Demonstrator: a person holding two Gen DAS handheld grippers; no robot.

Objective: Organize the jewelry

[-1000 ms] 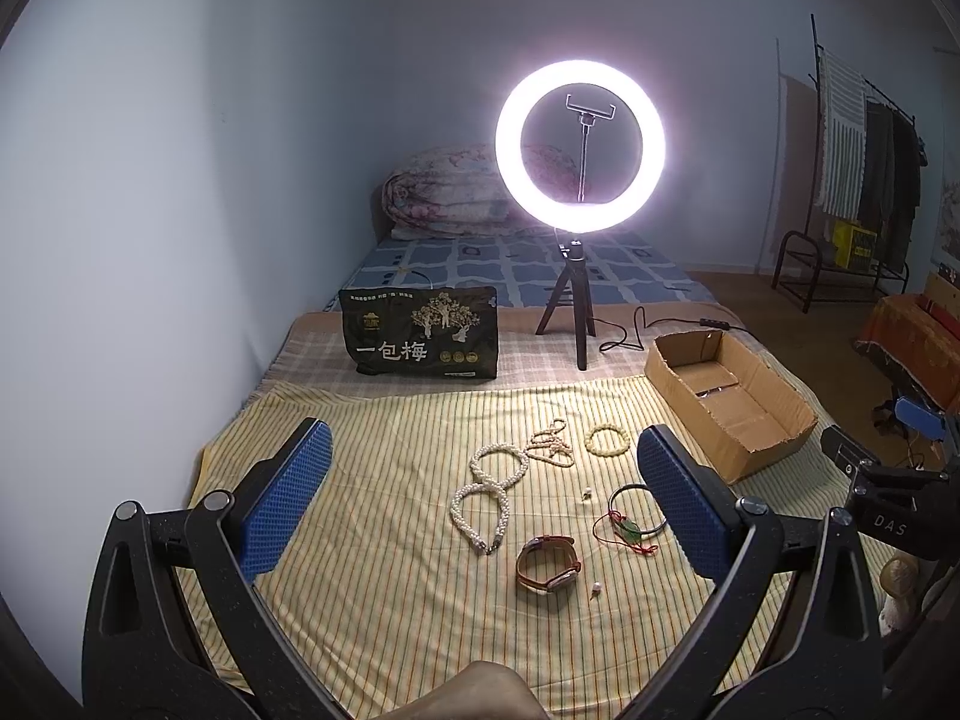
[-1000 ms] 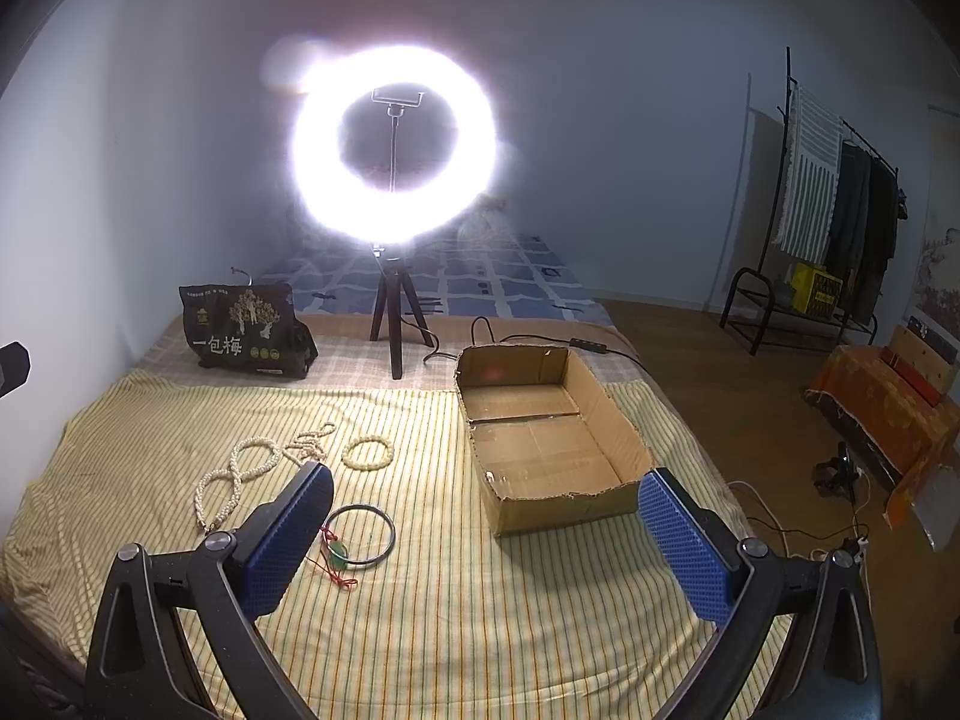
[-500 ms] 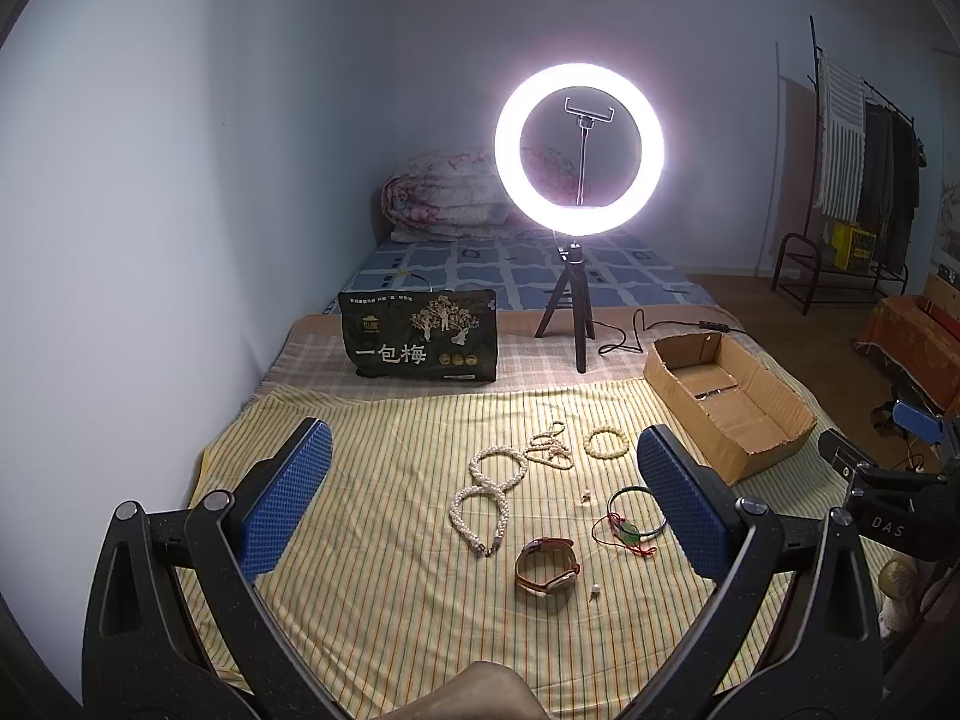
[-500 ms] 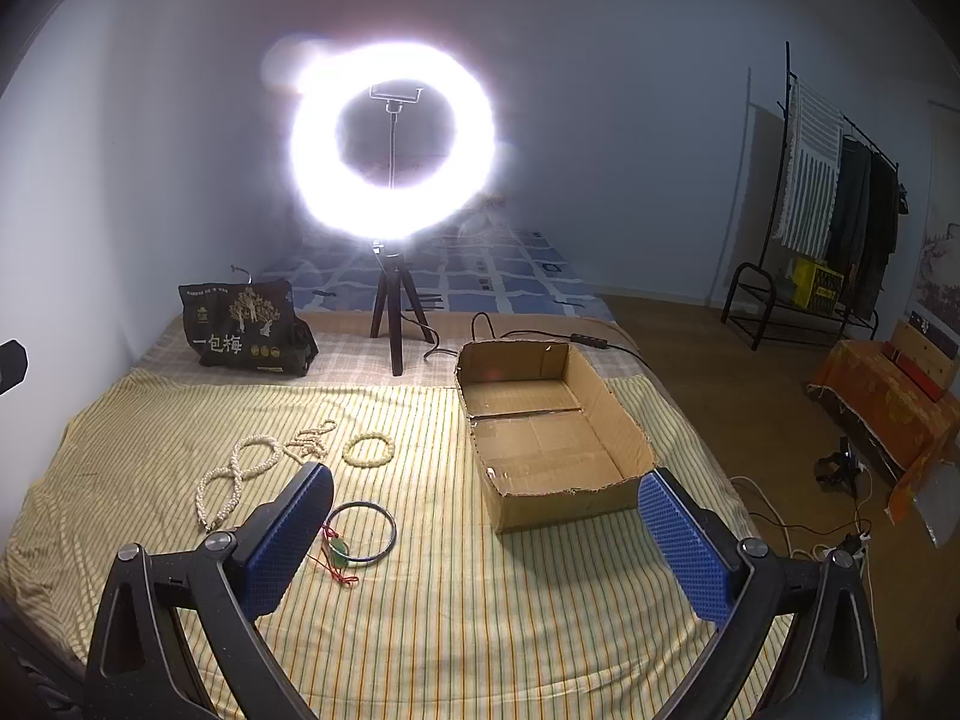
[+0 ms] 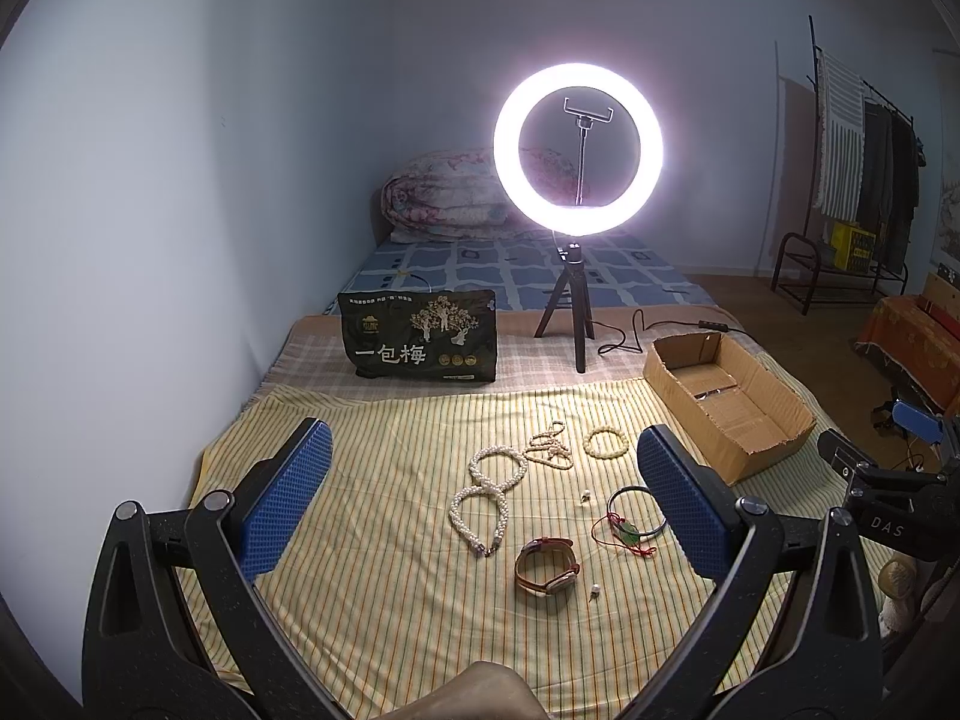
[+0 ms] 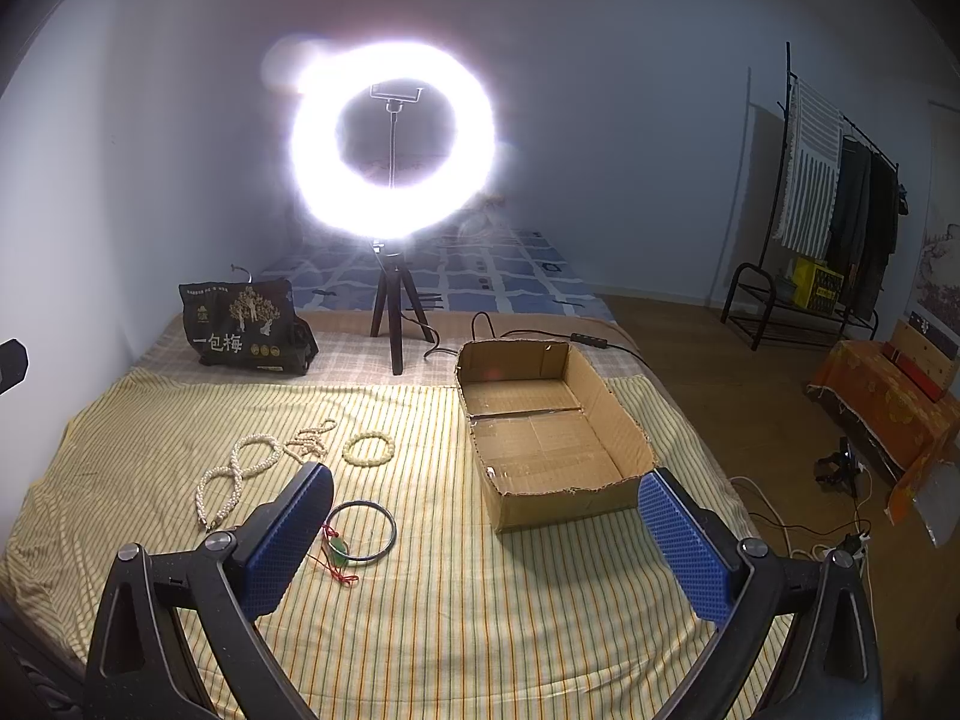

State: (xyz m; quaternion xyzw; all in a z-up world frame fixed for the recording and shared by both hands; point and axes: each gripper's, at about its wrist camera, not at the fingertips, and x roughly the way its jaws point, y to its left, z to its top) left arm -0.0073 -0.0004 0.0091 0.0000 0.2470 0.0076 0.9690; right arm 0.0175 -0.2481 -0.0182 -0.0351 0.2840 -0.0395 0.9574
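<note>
1. While nothing has yet been lifted, the striped yellow bedspread (image 5: 372,588) carries all the jewelry, spread loosely in its middle, with the ring light (image 5: 578,149) on its tripod shining from the far end.
2. To the right stands the cardboard box (image 6: 558,420), open-topped and bare inside; I judge it the likely place for the pieces, so each carry should end low over its floor rather than with a drop from height.
3. Both tools hang above the cloth holding nothing: the left gripper (image 5: 480,498) has its blue pads spread wide, and the right gripper (image 6: 483,531) is equally spread, near the box's front corner.
4. Among the pieces, the long pearl necklace (image 5: 487,495) lies in a figure-eight; pinching it where the loops cross would probably gather both strands.
5. Nearest the left tool is the brown-strapped watch (image 5: 547,565), a firm, thick target and a sensible first pick.
6. A dark bangle (image 6: 362,533) lies just beside a green pendant on red cord (image 6: 337,551); approach from the bangle's free side to avoid snagging the cord.
7. Farther back sit a pale bead bracelet (image 5: 606,441) and a thin bead chain (image 5: 547,450).
8. Two tiny pieces (image 5: 595,589), perhaps earrings, need fingertip precision and should wait until last.
</note>
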